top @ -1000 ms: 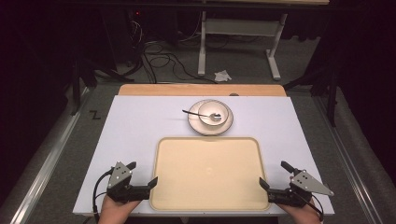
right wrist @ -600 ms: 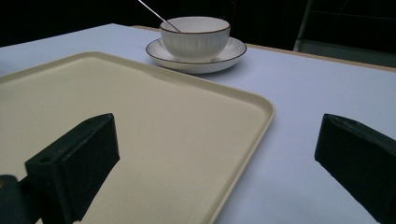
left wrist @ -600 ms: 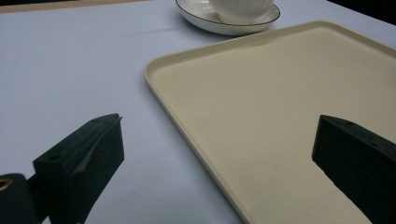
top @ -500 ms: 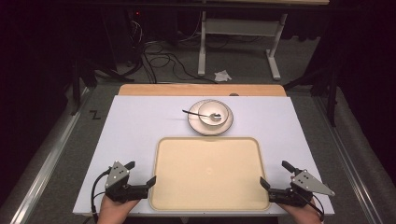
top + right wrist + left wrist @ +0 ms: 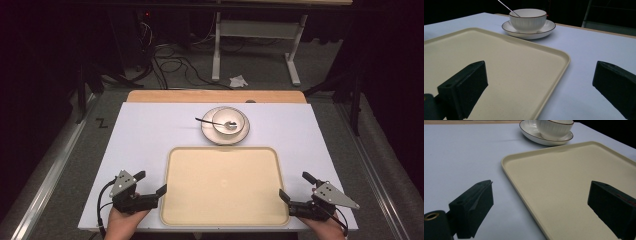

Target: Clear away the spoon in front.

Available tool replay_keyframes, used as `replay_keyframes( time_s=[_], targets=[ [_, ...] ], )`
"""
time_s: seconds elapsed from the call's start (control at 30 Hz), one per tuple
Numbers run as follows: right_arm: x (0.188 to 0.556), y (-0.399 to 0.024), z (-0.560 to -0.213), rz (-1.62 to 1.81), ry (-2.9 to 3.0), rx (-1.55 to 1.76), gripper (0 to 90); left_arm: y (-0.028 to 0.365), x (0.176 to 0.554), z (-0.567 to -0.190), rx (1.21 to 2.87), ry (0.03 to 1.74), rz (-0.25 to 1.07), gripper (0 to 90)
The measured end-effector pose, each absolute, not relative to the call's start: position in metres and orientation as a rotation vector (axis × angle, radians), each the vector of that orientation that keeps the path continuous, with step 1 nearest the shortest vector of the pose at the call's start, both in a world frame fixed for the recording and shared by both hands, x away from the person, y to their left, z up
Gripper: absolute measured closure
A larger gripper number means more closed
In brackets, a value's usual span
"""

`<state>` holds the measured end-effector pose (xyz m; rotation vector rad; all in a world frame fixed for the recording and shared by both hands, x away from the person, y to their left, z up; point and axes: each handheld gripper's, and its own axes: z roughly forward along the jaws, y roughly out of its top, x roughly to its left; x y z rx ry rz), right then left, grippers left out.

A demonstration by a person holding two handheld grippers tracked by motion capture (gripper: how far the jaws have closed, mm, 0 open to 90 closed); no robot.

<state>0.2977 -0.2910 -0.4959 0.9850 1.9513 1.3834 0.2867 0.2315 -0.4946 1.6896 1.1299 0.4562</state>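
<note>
Hardly anything has shifted since the earlier frames: both hand-held grippers are keeping to their posts at the near corners of the tray, with perhaps a slight settling of the left one toward the rim.

From where I am standing, the left hand-held gripper point(image 5: 150, 192) is sitting at the near left corner of the cream tray point(image 5: 225, 150), its jaws spread wide and holding nothing; in its own view one jaw is over the bare worktop point(image 5: 145, 135) and the other is over the tray floor, so the rim is lying between them. The right hand-held gripper point(image 5: 295, 192) is mirroring this at the near right corner, also released, straddling the right rim in the same way. The tray itself is lying flat on the near half of the worktop, empty. Just beyond its far edge a bowl point(image 5: 228, 120) is standing on a saucer point(image 5: 207, 131), with a spoon point(image 5: 205, 120) leaning out of the bowl toward the left.

I am judging that a two-sided grip on the tray is being prepared. If one side closes or lifts ahead of the other, the tray could tilt or slip from the shallow rim. If the tray is being pushed forward rather than lifted, its far edge could knock the saucer and upset the bowl and spoon.
</note>
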Motion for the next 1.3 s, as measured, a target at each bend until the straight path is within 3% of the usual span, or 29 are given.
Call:
replay_keyframes(
  time_s=[0.6, 1.3],
  targets=[
    [0.297, -0.293, -0.495, 1.399, 1.943, 0.978, 0.4, 0.207, 0.319, -0.476, 1.668, 1.104, 0.451, 10.8],
    [0.298, -0.292, -0.495, 1.398, 1.941, 0.983, 0.4, 0.179, 0.360, -0.458, 1.676, 1.098, 0.473, 6.4]
  ],
)
